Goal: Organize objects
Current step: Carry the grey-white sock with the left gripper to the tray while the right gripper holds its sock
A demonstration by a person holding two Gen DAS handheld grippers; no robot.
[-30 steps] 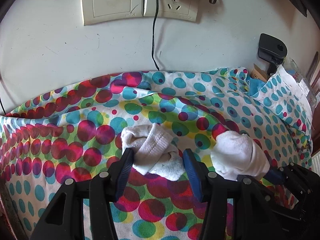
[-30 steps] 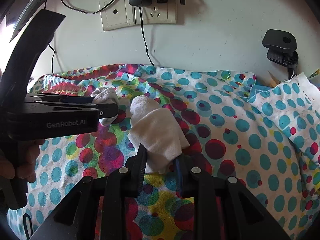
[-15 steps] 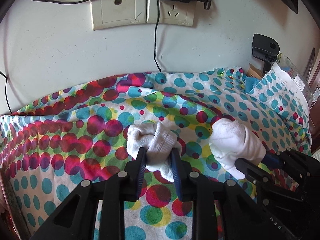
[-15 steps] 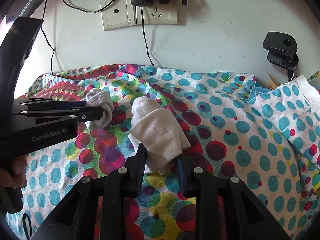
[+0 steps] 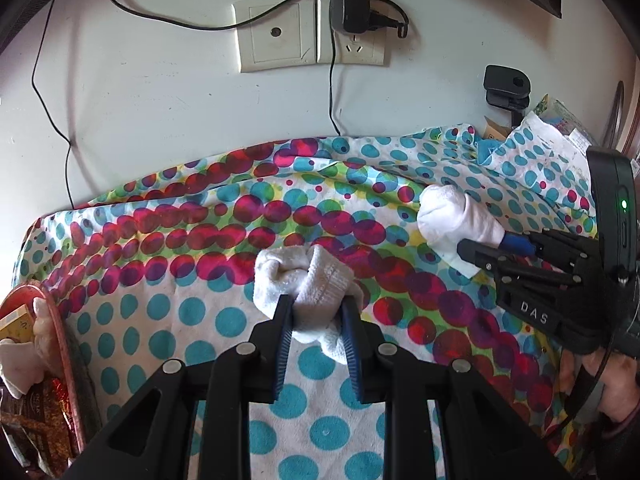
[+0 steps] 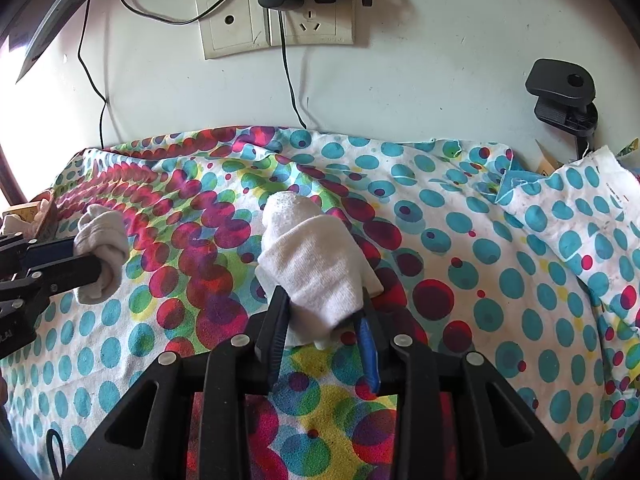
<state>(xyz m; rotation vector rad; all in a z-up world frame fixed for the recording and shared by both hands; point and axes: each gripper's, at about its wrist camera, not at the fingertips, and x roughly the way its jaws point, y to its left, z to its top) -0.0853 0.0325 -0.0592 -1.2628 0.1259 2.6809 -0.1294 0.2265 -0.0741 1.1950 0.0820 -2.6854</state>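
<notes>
the left gripper (image 5: 316,316) is clamped on a bunched white sock (image 5: 304,280), its blue-padded fingers pressing the knit from both sides, and the bundle sits over the middle of the dotted bedsheet (image 5: 160,248), toward the front edge rather than the wall edge. the right gripper (image 6: 324,320) is clamped on a second white sock (image 6: 312,264), which stands up between its fingers with the rounded toe end pointing toward the wall; this one is over the centre of the sheet in the right wrist view and to the right of the first sock in the left wrist view, the two well apart. whether either sock touches the sheet cannot be told. at the sheet's left edge lies a red-rimmed tray (image 5: 66,344) holding packets. on the wall behind are a double wall socket (image 5: 312,32) with a black charger (image 5: 348,4) plugged in, its cable running down behind the sheet's back edge, and a black clamp (image 6: 560,92) stands near the back right corner.
</notes>
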